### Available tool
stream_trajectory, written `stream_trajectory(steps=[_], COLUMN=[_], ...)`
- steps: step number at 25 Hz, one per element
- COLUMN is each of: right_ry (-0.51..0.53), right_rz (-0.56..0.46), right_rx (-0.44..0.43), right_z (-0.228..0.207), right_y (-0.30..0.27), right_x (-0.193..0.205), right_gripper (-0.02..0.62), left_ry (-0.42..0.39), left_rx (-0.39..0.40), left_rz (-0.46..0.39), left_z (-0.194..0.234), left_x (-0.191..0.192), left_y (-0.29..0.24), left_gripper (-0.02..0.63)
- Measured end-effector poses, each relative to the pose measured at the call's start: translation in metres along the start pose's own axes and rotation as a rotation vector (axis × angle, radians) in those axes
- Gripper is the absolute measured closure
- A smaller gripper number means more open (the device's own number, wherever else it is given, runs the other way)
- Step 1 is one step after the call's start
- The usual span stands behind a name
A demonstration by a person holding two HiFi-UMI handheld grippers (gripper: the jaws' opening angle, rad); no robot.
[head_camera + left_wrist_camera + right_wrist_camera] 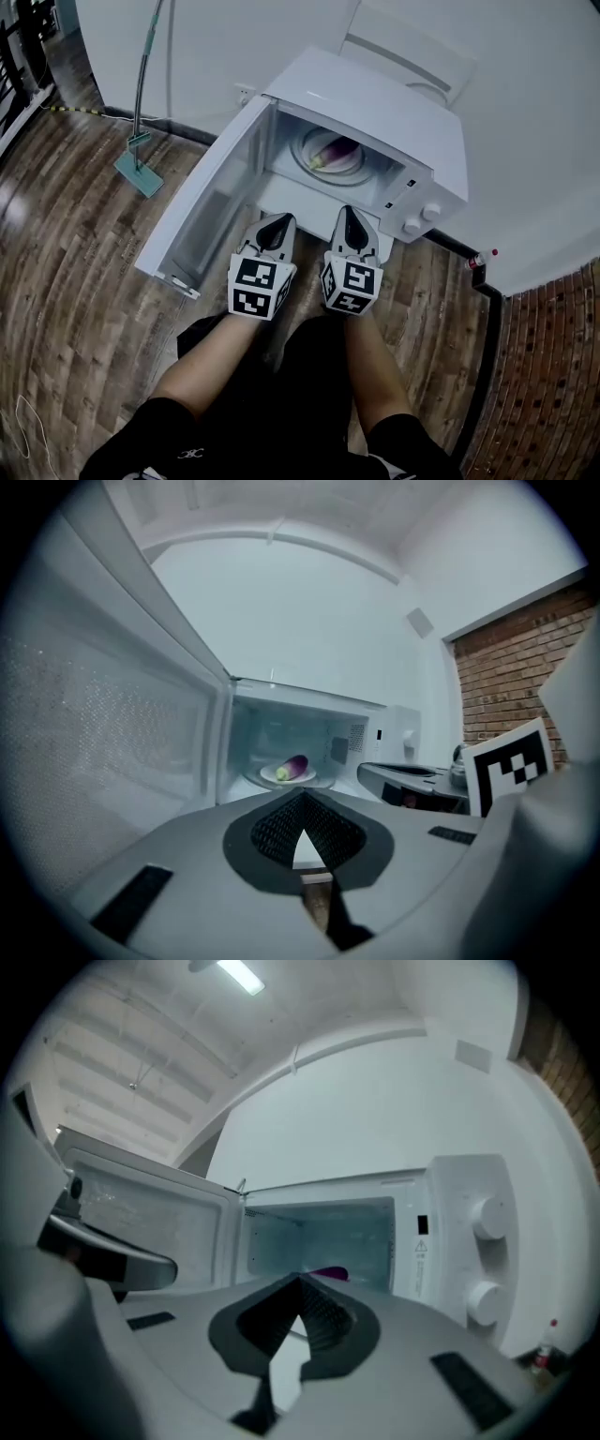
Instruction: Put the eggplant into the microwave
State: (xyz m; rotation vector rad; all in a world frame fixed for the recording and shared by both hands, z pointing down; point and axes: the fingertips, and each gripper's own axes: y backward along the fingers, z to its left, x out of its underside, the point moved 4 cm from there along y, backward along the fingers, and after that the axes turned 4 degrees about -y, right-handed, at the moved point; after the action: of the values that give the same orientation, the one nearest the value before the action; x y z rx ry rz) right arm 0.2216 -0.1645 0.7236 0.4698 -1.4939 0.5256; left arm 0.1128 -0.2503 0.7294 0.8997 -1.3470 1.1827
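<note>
1. Microwave: a white unit standing on the wooden floor against a white wall. Its door is swung fully open to the left.
2. Eggplant: a purple piece with a pale green end, lying on the white plate inside the microwave cavity. Nothing is touching it.
3. Left gripper: held just in front of the open cavity, pointing into it. In the left gripper view its jaws are closed tip to tip with nothing held between them.
4. Right gripper: held just beside the left gripper and level with it, facing the cavity near the control panel. Its jaws are likewise clenched together and empty.
5. Control panel: 2 round knobs sit on the right front of the microwave, 1 above the other in the right gripper view.
6. Surroundings: a mop with a teal head rests on the floor left of the door. A small red-capped bottle stands by the wall on the right.
</note>
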Motion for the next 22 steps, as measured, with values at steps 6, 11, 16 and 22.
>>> stream_trajectory(steps=[6,11,16,22], right_ry=[0.023,-0.002,-0.06,-0.124], right_rz=[-0.062,0.004,0.065,0.063], right_rx=[-0.034,-0.035,-0.017,0.018], right_z=[-0.012,-0.026,-0.036,-0.049], right_y=[0.006,0.003,0.016,0.042], right_x=[-0.026,-0.069,-0.163,-0.32], right_gripper=[0.583,0.583,0.583,0.583], left_ry=[-0.042,0.021,-0.021,-0.049], left_rx=[0.041,0.065,0.097,0.114], left_rz=[-0.016,0.006,0.034,0.049], left_z=[-0.018,-0.034,-0.06,-0.078], left_x=[-0.016,-0.068,-0.171,-0.325], left_y=[-0.025,-0.032,-0.023,0.0], left_gripper=[0.607,0.607,0.607,0.607])
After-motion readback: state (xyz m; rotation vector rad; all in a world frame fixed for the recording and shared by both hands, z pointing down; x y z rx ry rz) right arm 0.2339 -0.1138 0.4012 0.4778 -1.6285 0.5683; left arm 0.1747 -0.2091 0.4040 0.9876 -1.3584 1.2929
